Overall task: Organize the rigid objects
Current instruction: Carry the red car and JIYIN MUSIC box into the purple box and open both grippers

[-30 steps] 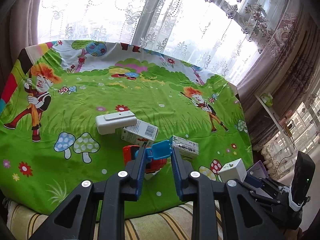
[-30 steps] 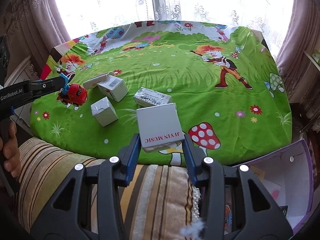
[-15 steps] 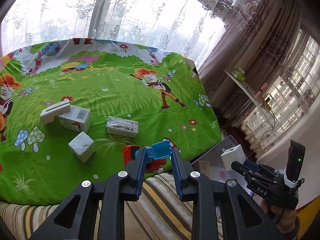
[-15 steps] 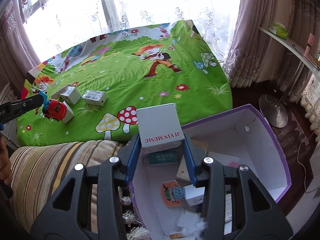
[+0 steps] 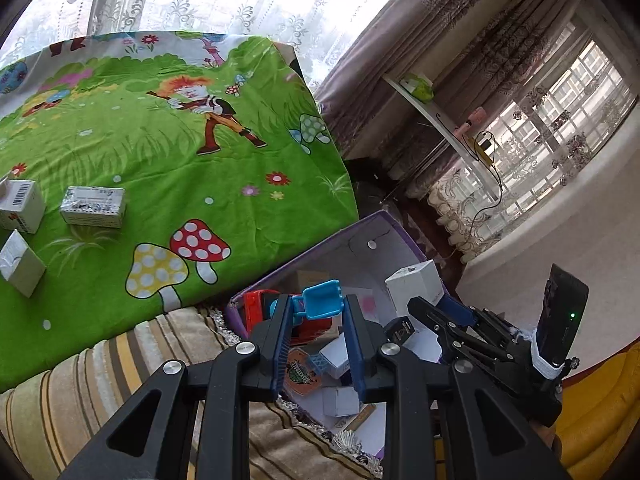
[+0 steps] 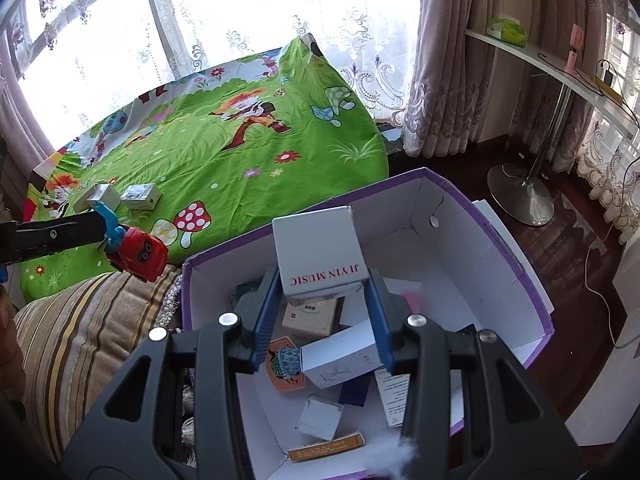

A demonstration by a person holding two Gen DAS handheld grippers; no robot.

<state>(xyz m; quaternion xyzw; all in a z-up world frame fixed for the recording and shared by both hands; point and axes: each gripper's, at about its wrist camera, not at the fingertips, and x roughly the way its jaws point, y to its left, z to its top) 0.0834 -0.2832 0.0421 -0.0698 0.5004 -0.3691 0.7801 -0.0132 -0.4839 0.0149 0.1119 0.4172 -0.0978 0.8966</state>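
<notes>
Both tongs now hang over the purple box (image 6: 536, 296), left tongs (image 5: 316, 334) gripping toy truck (image 6: 138, 256), right tongs (image 6: 320, 320) white carton (image 6: 320, 256).

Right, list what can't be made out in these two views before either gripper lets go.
- Purple box floor: largely covered by the white JIYIN MUSIC box and right gripper, right wrist view.
- Red toy truck: mostly hidden behind the left gripper, left wrist view.
- Barcode carton: cut by the left edge, left wrist view.
- Print on the grey carton: too small, right wrist view.

bright lace-curtained windows (image 6: 248, 20), dark wood floor (image 6: 568, 240)
</notes>
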